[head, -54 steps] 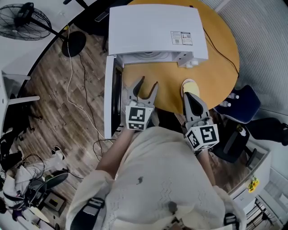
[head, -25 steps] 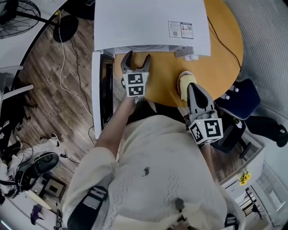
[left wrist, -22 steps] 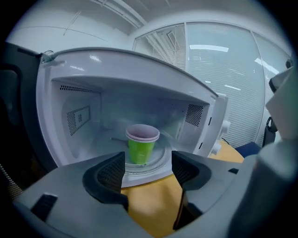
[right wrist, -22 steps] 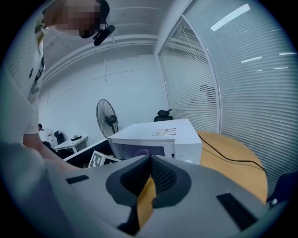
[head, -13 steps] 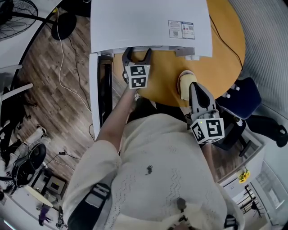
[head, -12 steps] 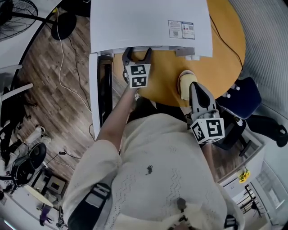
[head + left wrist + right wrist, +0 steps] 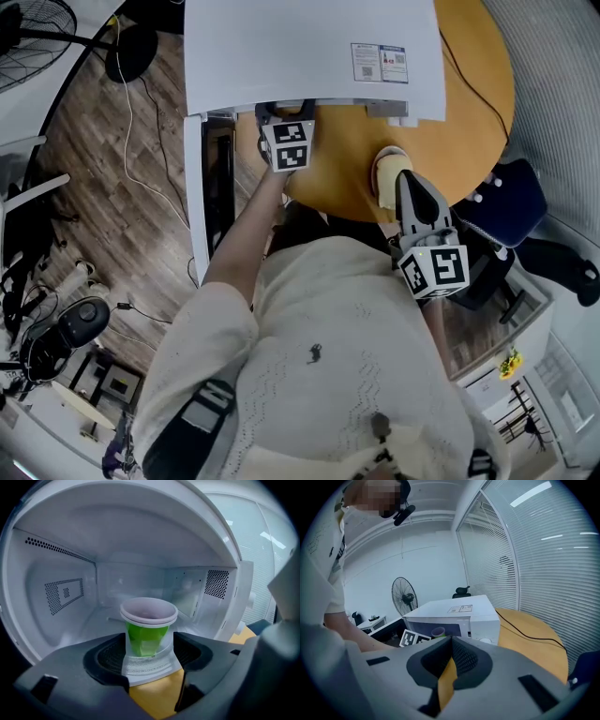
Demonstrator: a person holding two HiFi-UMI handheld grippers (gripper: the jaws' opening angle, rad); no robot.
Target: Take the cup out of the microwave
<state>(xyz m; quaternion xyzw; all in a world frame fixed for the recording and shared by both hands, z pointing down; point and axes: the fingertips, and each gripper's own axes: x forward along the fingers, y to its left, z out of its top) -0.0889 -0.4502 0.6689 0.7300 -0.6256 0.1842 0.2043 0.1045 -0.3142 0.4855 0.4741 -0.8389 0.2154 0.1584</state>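
The left gripper (image 7: 150, 648) sits at the open microwave (image 7: 309, 52), jaws wide either side of the cup (image 7: 149, 625), not touching it, probably lined up to close. The cup stands upright inside on the glass plate (image 7: 150, 665). The right gripper (image 7: 451, 644) hangs over the worktop (image 7: 347, 159), jaws together, empty. The sticker (image 7: 380, 58) is unreadable.

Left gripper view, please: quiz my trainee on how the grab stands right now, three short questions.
1. True or false: the left gripper is shut on the cup.
2. Where does the cup stand? A on the table; B inside the microwave; C in the right gripper.
3. Fill in: the microwave's door stands ____.
Key: 1 false, its jaws are apart; 2 B; 3 open.
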